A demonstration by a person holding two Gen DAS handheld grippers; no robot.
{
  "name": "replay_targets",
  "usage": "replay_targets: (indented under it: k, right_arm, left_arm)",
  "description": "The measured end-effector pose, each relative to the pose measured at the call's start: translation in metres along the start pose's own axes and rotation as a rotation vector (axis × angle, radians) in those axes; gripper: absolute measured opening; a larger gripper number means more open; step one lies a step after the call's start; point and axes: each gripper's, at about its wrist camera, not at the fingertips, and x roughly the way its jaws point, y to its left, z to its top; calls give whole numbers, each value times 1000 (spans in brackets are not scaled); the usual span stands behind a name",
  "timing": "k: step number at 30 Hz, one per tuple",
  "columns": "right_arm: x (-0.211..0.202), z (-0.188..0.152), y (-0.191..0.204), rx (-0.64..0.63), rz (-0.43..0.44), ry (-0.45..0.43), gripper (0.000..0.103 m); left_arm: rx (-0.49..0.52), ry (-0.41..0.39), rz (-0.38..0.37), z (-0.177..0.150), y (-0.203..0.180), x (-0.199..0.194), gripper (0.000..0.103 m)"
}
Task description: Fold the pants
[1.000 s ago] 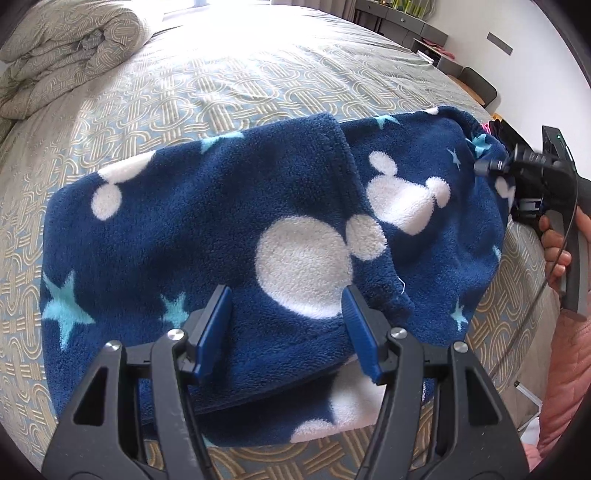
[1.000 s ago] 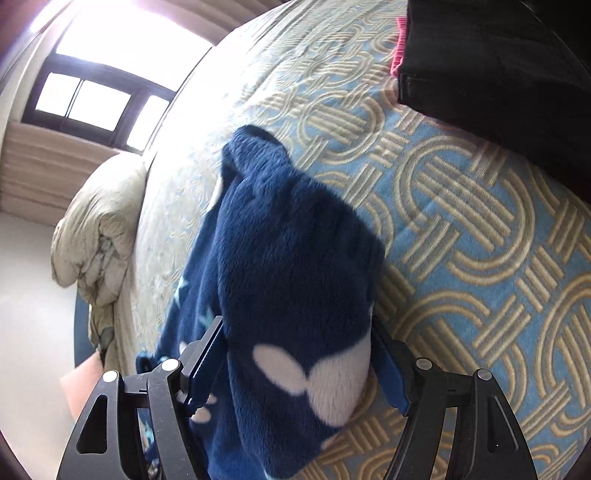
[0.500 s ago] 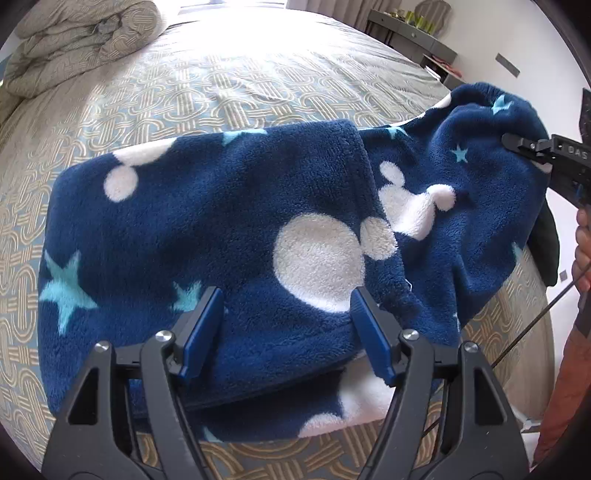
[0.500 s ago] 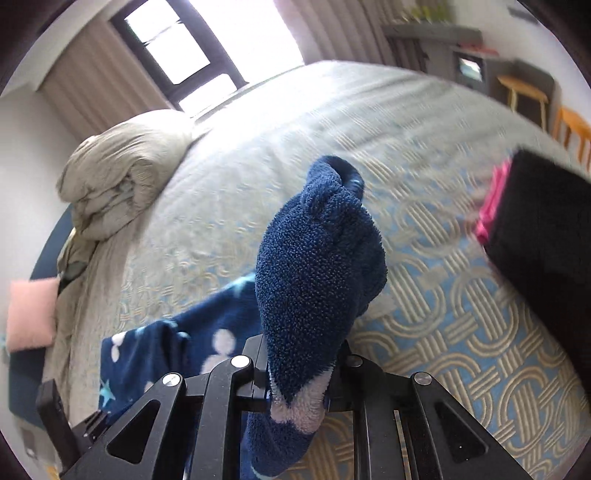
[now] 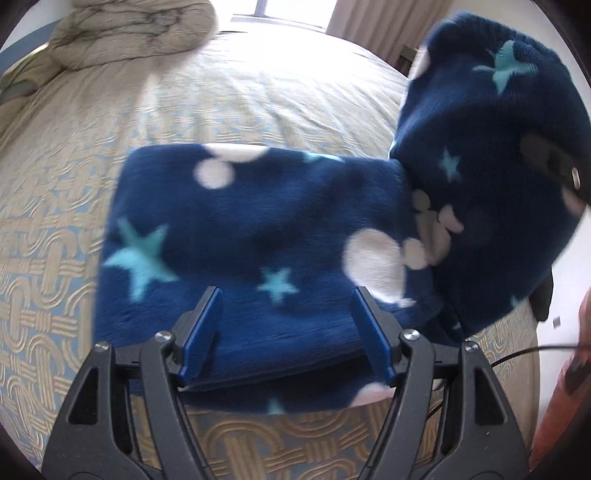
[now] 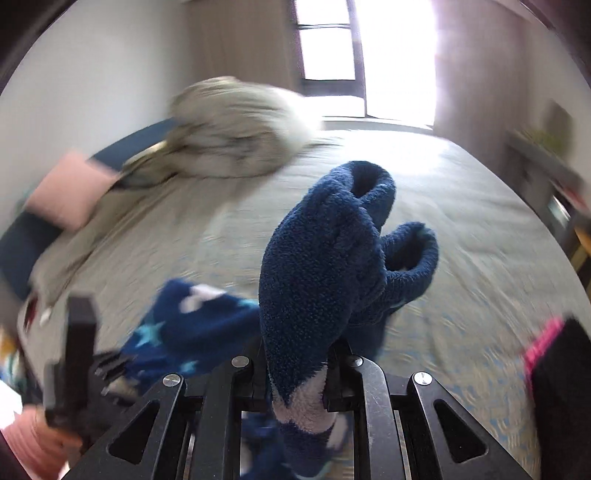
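Observation:
The pants [image 5: 258, 236] are navy fleece with white spots and teal stars, lying partly folded on the bed. My left gripper [image 5: 290, 332] is open, its blue pads just above the near edge of the folded part. My right gripper [image 6: 299, 365] is shut on the pants' right end [image 6: 317, 258] and holds it lifted; in the left wrist view this raised end [image 5: 487, 147] hangs in the air at the right, over the flat part. The left gripper also shows at the lower left of the right wrist view [image 6: 77, 354].
The bed [image 5: 55, 206] has a patterned beige and blue cover. A rolled beige duvet [image 5: 129, 33] lies at the far end, with a pink pillow [image 6: 70, 188] beside it. A black and pink garment [image 6: 557, 384] lies at the right. Furniture stands along the right wall.
My right gripper has lifted the pants' right end up and carried it leftward over the flat part. The left gripper has shifted left along the near edge, still open.

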Motion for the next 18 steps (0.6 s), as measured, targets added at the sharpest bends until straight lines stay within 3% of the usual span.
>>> replay_targets:
  k: [6,12,18]
  right_arm:
    - [42,-20,73,-216,122,115,17]
    - [72,-44,90,-316,112,230,20]
    - [75,-63,112,-435,91,242,22]
  left_arm:
    - [-108,-12,-2,-10,39,-8,72]
    - [-107,-21,-42,-16,51,-19,72]
    - [-261,-38,-200,-19,85,-46,72]
